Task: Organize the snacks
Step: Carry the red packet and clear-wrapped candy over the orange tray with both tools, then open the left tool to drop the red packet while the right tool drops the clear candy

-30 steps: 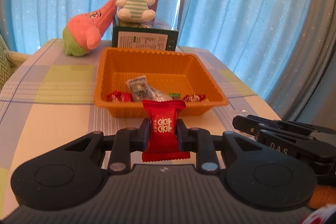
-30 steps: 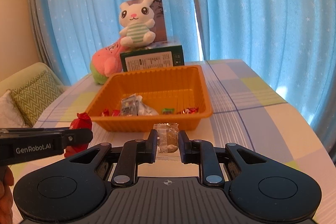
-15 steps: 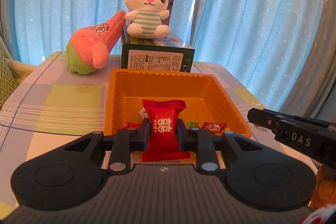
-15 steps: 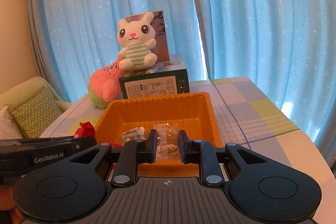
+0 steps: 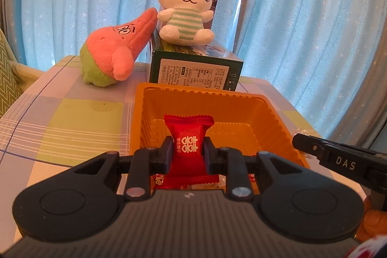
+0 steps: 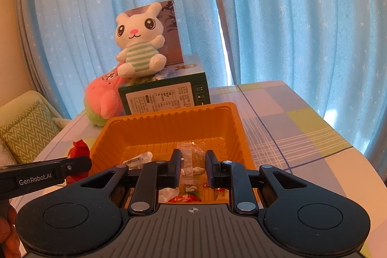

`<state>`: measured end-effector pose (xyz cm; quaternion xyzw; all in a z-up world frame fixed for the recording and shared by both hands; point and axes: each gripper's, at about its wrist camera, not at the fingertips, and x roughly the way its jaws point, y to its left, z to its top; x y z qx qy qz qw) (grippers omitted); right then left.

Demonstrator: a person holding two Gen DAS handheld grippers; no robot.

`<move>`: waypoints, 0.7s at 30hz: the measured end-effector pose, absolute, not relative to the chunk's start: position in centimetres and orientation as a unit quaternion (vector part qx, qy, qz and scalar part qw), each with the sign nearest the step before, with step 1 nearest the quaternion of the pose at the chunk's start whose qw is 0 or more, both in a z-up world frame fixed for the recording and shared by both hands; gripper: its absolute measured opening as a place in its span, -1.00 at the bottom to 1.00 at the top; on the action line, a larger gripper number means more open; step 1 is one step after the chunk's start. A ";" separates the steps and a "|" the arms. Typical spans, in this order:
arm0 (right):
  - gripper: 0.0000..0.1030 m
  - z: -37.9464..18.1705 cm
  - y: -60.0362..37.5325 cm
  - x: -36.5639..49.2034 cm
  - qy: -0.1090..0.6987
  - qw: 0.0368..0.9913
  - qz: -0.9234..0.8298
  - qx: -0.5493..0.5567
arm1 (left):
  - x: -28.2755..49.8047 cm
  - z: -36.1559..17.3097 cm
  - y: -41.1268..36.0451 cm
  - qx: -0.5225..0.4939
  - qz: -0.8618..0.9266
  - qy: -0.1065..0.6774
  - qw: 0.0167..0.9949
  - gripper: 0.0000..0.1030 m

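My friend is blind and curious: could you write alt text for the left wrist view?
The left tool grips a red candy packet over an orange tray on a checked tablecloth. Behind the tray, a white bunny plush sits on a green box beside a pink plush, with blue curtains beyond.

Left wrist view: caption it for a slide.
Left gripper holds a red candy above the orange tray, plush toys behind.

Orange tray (image 5: 273,113), red candy wrapper (image 5: 188,139) with white characters, pastel checked tabletop (image 5: 72,117) – lilac, yellow-green – and blue curtains (image 5: 302,16) (tiny white stars); mint-striped white bunny (image 5: 185,9)
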<state>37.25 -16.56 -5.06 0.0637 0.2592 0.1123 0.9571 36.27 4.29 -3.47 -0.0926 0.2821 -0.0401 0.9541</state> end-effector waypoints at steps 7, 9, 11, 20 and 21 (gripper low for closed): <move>-0.59 -5.9 -16.4 39.0 0.268 0.955 0.106 0.065 | 37.8 -4.2 5.2 -0.112 -0.036 0.289 0.950 -0.56; -0.59 -6.0 -16.2 39.3 0.270 0.955 0.106 0.064 | 38.1 -4.4 5.5 -0.119 -0.036 0.290 0.949 -0.56; -0.59 -6.2 -16.1 39.5 0.271 0.955 0.106 0.064 | 38.4 -4.5 5.6 -0.122 -0.036 0.290 0.948 -0.56; -0.59 -6.3 -16.1 40.1 0.273 0.954 0.106 0.068 | 39.1 -5.0 5.3 -0.119 -0.039 0.291 0.949 -0.56; -0.59 -6.3 -16.1 40.1 0.274 0.954 0.105 0.069 | 39.1 -5.0 5.3 -0.118 -0.039 0.290 0.949 -0.56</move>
